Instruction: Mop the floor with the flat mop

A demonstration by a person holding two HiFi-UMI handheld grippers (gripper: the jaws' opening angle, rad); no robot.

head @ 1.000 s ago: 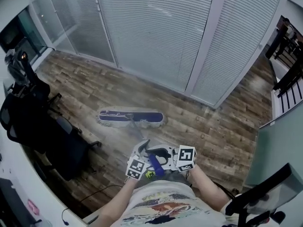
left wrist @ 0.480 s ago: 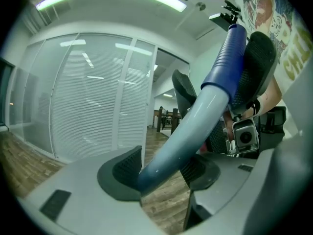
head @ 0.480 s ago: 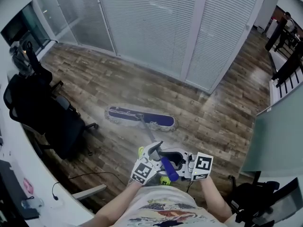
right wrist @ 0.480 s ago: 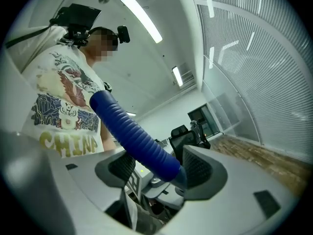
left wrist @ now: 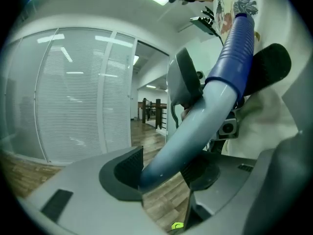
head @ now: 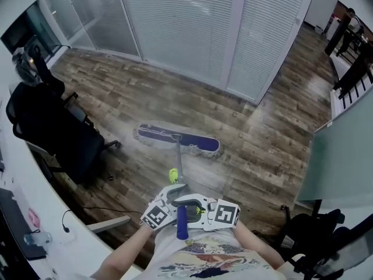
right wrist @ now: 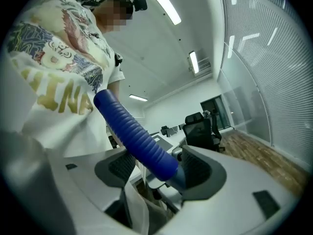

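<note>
The only lettering that can be read is on the person's T-shirt [right wrist: 58,97], at about 9 o'clock in the right gripper view. It is in large yellow capitals ending in "INA", and the letters before that are too distorted to tell. In the head view, the cubes on the left gripper [head: 176,189] at 7 o'clock and the right gripper [head: 184,203] at 5 o'clock carry black-and-white square code markers, with no letters or numbers.

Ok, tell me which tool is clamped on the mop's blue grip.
The right tool, on the blue grip; the left tool holds the bare grey pole.
</note>
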